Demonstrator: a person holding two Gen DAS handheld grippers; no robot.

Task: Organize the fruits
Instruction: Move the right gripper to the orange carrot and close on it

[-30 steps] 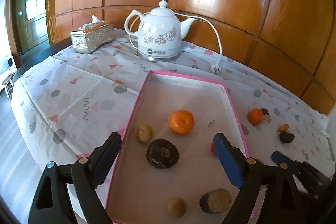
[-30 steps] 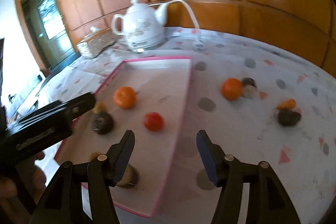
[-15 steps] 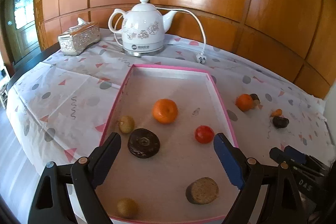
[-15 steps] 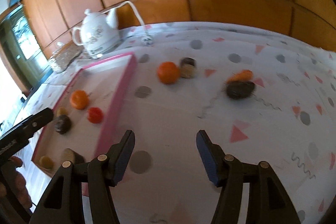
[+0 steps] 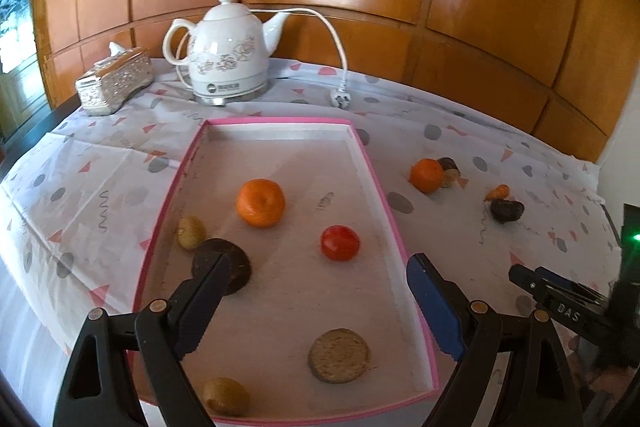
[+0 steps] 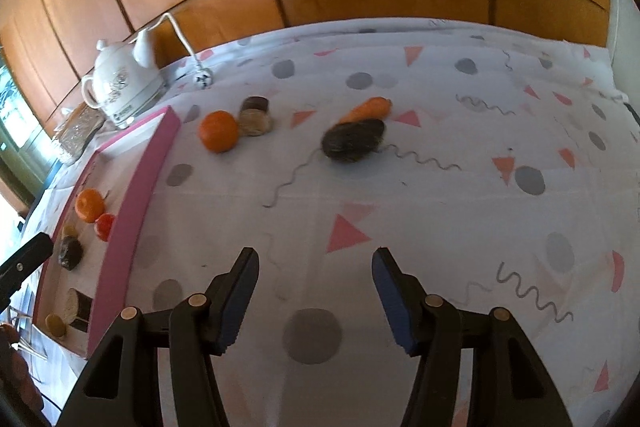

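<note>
The pink-rimmed tray (image 5: 276, 121) holds an orange (image 5: 260, 202), a red tomato (image 5: 339, 243), two kiwis (image 5: 189, 231), a dark disc (image 5: 236, 263) and a tan disc (image 5: 339, 355). My left gripper (image 5: 316, 267) hangs open above the tray's near half, holding nothing. Right of the tray, on the cloth, lie another orange (image 6: 219, 135), a brown round piece (image 6: 254, 119), a dark fruit (image 6: 354, 143) and a small carrot (image 6: 370, 109). My right gripper (image 6: 314, 259) hovers over bare cloth short of them. Its jaws are closing slightly, with nothing between them.
A white kettle (image 5: 228, 55) with its cord and plug (image 5: 339, 99) stands behind the tray, a silver tissue box (image 5: 114, 83) to its left. Wood panelling backs the table. The cloth drops off at the left edge. A hand shows at the right wrist view's lower left.
My right gripper has swung right, away from the tray, and now faces the loose fruit on the cloth. My left gripper has shifted a little over the tray.
</note>
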